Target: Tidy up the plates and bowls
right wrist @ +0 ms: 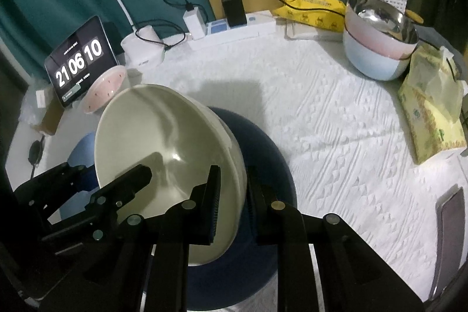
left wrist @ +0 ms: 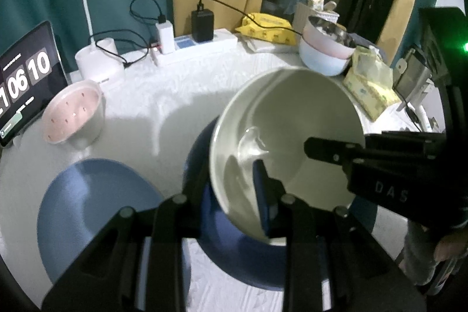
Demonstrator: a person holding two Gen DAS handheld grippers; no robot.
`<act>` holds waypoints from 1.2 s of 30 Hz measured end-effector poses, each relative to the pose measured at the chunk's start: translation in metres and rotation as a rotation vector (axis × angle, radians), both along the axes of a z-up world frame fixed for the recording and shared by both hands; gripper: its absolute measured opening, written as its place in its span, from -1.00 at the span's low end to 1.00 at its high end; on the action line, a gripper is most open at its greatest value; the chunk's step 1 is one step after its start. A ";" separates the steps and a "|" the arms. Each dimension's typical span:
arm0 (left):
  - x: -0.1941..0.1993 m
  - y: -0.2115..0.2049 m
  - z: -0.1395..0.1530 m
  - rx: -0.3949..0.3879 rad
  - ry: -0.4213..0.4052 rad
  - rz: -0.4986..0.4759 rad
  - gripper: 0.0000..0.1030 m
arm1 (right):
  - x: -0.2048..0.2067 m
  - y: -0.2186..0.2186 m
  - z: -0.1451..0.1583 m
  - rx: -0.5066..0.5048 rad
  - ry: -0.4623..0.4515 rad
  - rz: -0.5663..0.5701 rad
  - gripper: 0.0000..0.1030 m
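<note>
Both grippers grasp one cream bowl [left wrist: 288, 136] by its rim, from opposite sides. Left gripper [left wrist: 234, 189] is clenched on the near rim, one finger inside the bowl and the other outside it. Right gripper [right wrist: 232, 195] pinches the rim the same way, its inner pad against the bowl's inside wall. Held tilted, the bowl hangs over a dark blue plate [right wrist: 263, 154] on the counter [right wrist: 336, 122]; whether bowl and plate touch I cannot tell.

Just beside the dark plate, toward the left edge, lies a lighter blue plate [left wrist: 96, 209]. Past that, near the left edge, a pink bowl [left wrist: 73, 114] leans on its side against a tablet [left wrist: 26, 78] showing a clock. Along the back edge stand a white lamp [left wrist: 98, 60], a power strip [left wrist: 204, 47] with chargers plugged in, and a yellow packet [left wrist: 266, 28]. Toward the back right corner sits a stack of bowls [right wrist: 380, 46], pink in pale blue, with a steel one on top. A tissue pack [right wrist: 433, 107] lies just beside the stack, along the right edge.
</note>
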State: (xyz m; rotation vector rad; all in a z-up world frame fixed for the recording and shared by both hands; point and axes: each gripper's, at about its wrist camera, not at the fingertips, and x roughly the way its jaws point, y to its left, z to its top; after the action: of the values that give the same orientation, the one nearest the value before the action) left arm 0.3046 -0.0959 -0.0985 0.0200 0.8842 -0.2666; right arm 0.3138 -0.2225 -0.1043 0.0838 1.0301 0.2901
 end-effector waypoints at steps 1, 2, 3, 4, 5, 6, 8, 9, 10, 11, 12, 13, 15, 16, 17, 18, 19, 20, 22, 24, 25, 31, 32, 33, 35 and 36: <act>0.000 -0.001 -0.001 0.005 0.004 -0.005 -0.48 | 0.000 0.000 -0.001 -0.002 0.002 -0.002 -0.64; 0.000 -0.002 -0.002 0.010 0.007 -0.009 -0.48 | -0.001 0.000 -0.002 -0.004 0.002 -0.003 -0.64; 0.000 -0.003 -0.004 0.014 0.011 -0.012 -0.48 | -0.001 0.000 -0.002 -0.005 0.003 -0.003 -0.64; 0.000 -0.003 -0.005 0.016 0.014 -0.014 -0.48 | -0.001 -0.001 -0.003 -0.006 0.004 -0.003 -0.64; 0.000 -0.004 -0.007 0.019 0.019 -0.018 -0.48 | -0.001 -0.001 -0.004 -0.006 0.006 -0.001 -0.64; 0.000 -0.005 -0.008 0.021 0.022 -0.019 -0.48 | -0.001 -0.001 -0.005 -0.008 0.010 0.000 -0.64; -0.001 -0.006 -0.010 0.032 0.016 -0.020 -0.48 | 0.000 -0.001 -0.005 -0.012 0.011 0.005 -0.64; -0.002 -0.006 -0.010 0.035 0.015 -0.020 -0.48 | 0.000 0.000 -0.005 -0.019 0.008 0.009 -0.64; -0.002 -0.006 -0.010 0.039 0.014 -0.019 -0.48 | 0.000 0.001 -0.005 -0.030 0.010 0.017 -0.64; -0.003 -0.007 -0.011 0.042 0.012 -0.020 -0.47 | 0.001 0.002 -0.005 -0.036 0.011 0.023 -0.63; -0.004 -0.007 -0.011 0.046 0.009 -0.022 -0.47 | 0.001 0.002 -0.005 -0.041 0.011 0.027 -0.63; -0.004 -0.007 -0.011 0.050 0.007 -0.025 -0.45 | 0.001 0.003 -0.005 -0.048 0.010 0.032 -0.63; -0.005 -0.007 -0.011 0.053 0.007 -0.031 -0.43 | 0.001 0.005 -0.005 -0.074 -0.001 0.042 -0.63; -0.006 -0.008 -0.011 0.055 0.004 -0.036 -0.43 | 0.001 0.006 -0.005 -0.090 -0.009 0.048 -0.63; -0.007 -0.008 -0.010 0.060 -0.001 -0.037 -0.42 | 0.000 0.007 -0.005 -0.096 -0.016 0.052 -0.63; -0.007 -0.008 -0.010 0.064 -0.003 -0.038 -0.42 | 0.000 0.007 -0.005 -0.093 -0.020 0.059 -0.61; -0.008 -0.008 -0.011 0.065 -0.006 -0.038 -0.42 | 0.001 0.007 -0.005 -0.094 -0.014 0.066 -0.60; -0.008 -0.008 -0.011 0.065 -0.006 -0.040 -0.42 | 0.002 0.007 -0.005 -0.093 -0.014 0.068 -0.60; -0.009 -0.006 -0.011 0.061 -0.004 -0.043 -0.42 | 0.004 0.007 -0.005 -0.090 -0.008 0.072 -0.60; -0.010 -0.005 -0.009 0.058 -0.007 -0.042 -0.42 | 0.004 0.006 -0.004 -0.097 -0.009 0.070 -0.60; -0.010 -0.004 -0.008 0.055 -0.012 -0.042 -0.42 | 0.004 0.005 -0.003 -0.101 -0.012 0.065 -0.59; -0.011 0.000 -0.001 0.045 -0.026 -0.038 -0.42 | 0.003 0.002 0.006 -0.105 -0.038 0.056 -0.58; -0.011 0.001 0.000 0.042 -0.030 -0.038 -0.42 | 0.004 0.001 0.008 -0.103 -0.041 0.055 -0.58; -0.010 0.002 0.001 0.039 -0.032 -0.038 -0.42 | 0.004 0.001 0.009 -0.095 -0.048 0.058 -0.58; -0.010 0.005 0.005 0.021 -0.044 -0.034 -0.42 | 0.004 0.002 0.013 -0.085 -0.072 0.071 -0.58; -0.010 0.007 0.007 0.011 -0.053 -0.032 -0.42 | 0.003 0.003 0.014 -0.081 -0.089 0.079 -0.58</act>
State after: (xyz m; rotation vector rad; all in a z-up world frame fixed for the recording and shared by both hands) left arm 0.2946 -0.0892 -0.0916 0.0508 0.8334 -0.2900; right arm 0.3172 -0.2197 -0.0899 -0.0427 0.9565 0.3210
